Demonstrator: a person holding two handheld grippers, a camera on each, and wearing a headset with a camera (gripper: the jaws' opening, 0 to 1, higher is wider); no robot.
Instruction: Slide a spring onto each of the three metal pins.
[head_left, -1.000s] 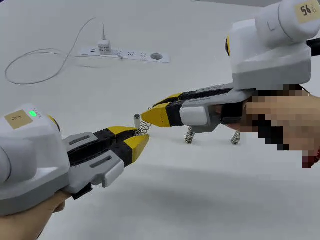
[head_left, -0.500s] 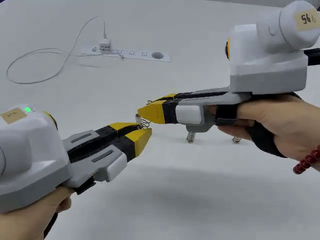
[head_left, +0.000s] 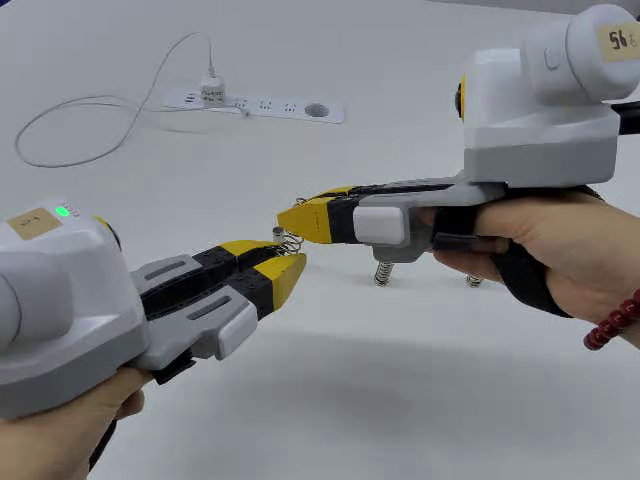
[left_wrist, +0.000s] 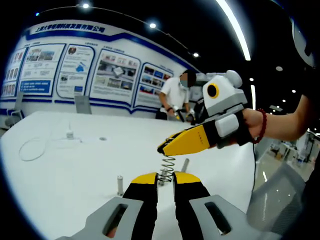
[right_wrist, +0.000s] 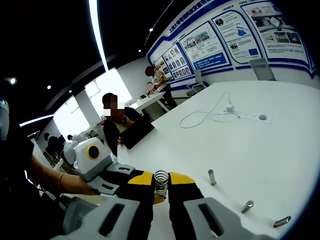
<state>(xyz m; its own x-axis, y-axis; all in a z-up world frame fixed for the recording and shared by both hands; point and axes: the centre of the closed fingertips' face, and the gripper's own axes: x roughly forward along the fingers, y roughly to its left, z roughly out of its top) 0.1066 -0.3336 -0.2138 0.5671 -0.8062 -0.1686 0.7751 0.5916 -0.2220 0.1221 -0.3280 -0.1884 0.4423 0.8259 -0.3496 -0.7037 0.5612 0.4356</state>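
Note:
A small steel spring (head_left: 291, 242) is stretched between two yellow-tipped grippers above the white table (head_left: 400, 400). My left gripper (head_left: 290, 264) comes in from the lower left and is shut on the spring's lower end (left_wrist: 168, 167). My right gripper (head_left: 287, 218) reaches in from the right and is shut on the upper end (right_wrist: 160, 184). A short metal pin (head_left: 278, 233) stands just behind the spring, mostly hidden. Under the right gripper's body stand two more springs (head_left: 381, 273) (head_left: 473, 281). The left gripper view has bare pins (left_wrist: 120, 185) (left_wrist: 185, 165) either side of its jaws.
A white power strip (head_left: 255, 105) with a plugged-in charger and a looping cable (head_left: 60, 130) lies at the far left of the table. People stand and sit in the background of the gripper views. Wall posters hang behind them.
The two grippers have closed in on each other. The spring, which stuck out from the left gripper's tip, now spans both tips, and the pin behind it is mostly covered.

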